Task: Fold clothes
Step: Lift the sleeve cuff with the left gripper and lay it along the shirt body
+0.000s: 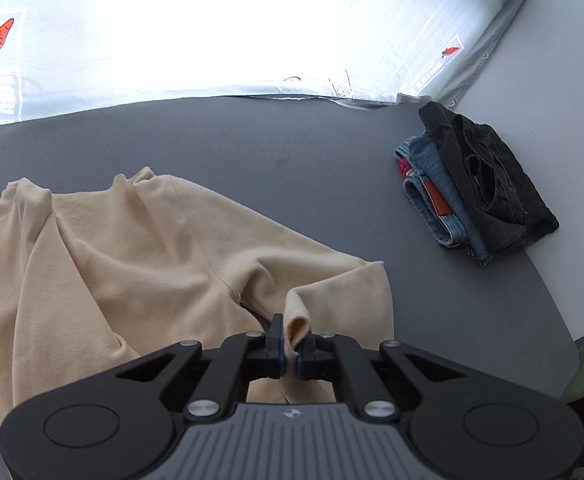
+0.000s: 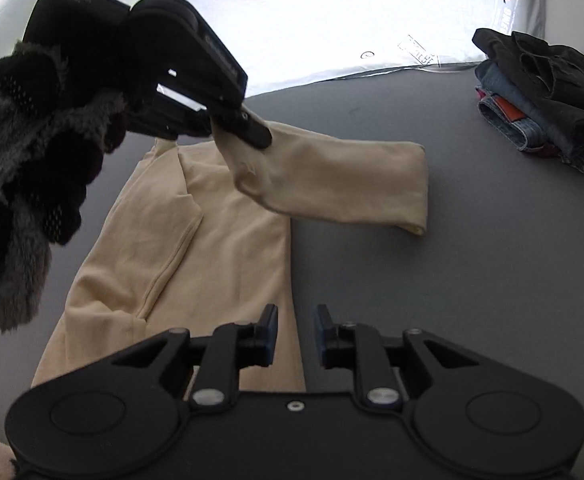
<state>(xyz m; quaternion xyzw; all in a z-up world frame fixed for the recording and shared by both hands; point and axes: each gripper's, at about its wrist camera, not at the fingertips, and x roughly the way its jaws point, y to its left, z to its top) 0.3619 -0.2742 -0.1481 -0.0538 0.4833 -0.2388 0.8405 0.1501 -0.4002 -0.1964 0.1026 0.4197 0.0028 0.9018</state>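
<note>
Nearest the onlooker, the right gripper [image 2: 295, 334] hovers with its jaws parted and nothing between the pads, poised over the near hem of the cream long-sleeved knit top [image 2: 196, 248], which lies on the dark grey tabletop [image 2: 451, 280]. The left gripper [image 1: 290, 346], held in a hand gloved in black mesh with a grey furry cuff [image 2: 24, 152], is clenched on a pinch of the top's cloth near the sleeve, lifting that fold clear of the table.

Progress, as judged from the layout: the top is only partly folded. Its body is laid roughly flat, though wrinkled, with one sleeve [image 2: 351, 184] stretched out sideways across the table; that sleeve has yet to be brought in over the body, and the lengthwise folds are not yet done.

Farther off, well apart from the top, sits a stack of folded garments, blue denim beneath a black piece [image 1: 475, 184], apparently finished work. Beyond the table's far edge lies a white sheet printed with small orange carrots [image 1: 196, 32]. Nothing stands between the grippers and the top; the table around it is bare enough for the remaining folds.
</note>
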